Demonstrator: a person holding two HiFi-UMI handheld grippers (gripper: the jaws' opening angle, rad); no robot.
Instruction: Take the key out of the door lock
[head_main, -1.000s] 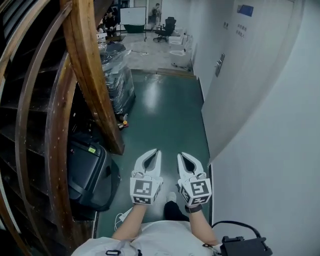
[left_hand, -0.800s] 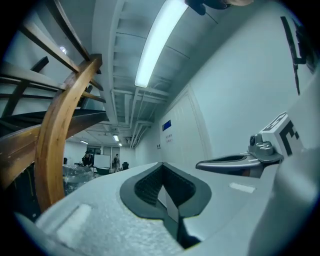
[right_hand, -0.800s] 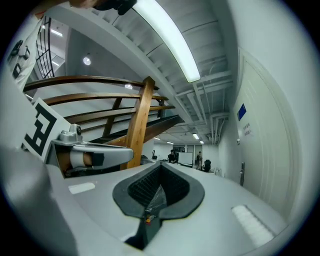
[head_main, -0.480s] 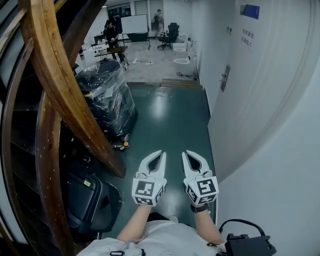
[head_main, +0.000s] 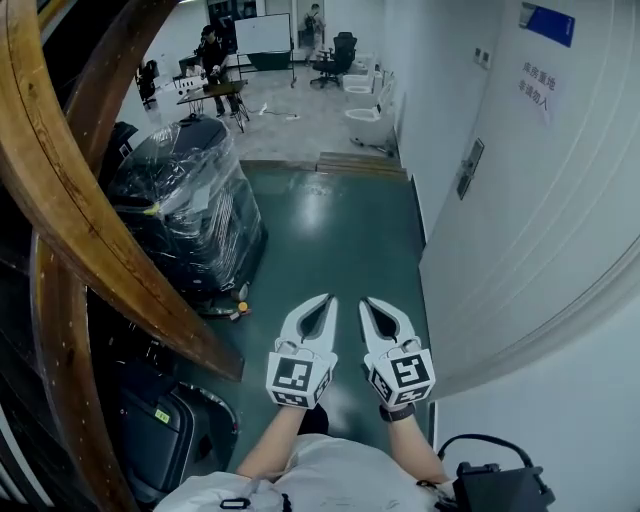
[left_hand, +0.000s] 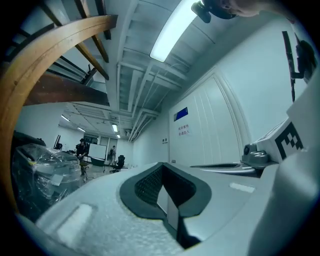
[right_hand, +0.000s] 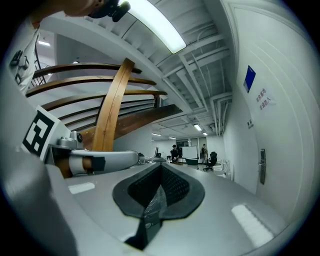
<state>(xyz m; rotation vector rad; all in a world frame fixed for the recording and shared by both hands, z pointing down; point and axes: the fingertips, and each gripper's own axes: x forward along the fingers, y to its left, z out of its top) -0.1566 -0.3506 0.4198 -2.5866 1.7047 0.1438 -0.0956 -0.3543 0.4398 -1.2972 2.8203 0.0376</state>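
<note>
Key: the key cannot be made out in any view, too small at this range; by the task it should sit in the grey metal lock plate (head_main: 468, 168)
Lock: on the white door (head_main: 530, 190) along the right of the corridor; well ahead of both grippers; nothing touches it
Left side: white two-jaw left gripper (head_main: 326, 300), jaws pressed together with nothing between them; held out level over the dark green floor (head_main: 330, 230)
Right side: white two-jaw right gripper (head_main: 366, 302), likewise closed and empty; just beside the left one, on the door side
Surroundings: plastic-wrapped black load (head_main: 185, 215) and curved brown wooden stair beam (head_main: 90, 250) on the left; white wall (head_main: 540, 420) close on the right
Stage: approach, as judged; removal not yet begun
Risk, jaws: closed tips would knock the key rather than take it; they must part first
Risk, grip: a small flat key could slip if pinched off-centre or only at its edge
Risk, pull: a key not turned to its withdrawal position would likely bind; a hard tug could swing the door or twist the key
Risk, passage: the right gripper could clip the wall or door frame on the way in
</note>
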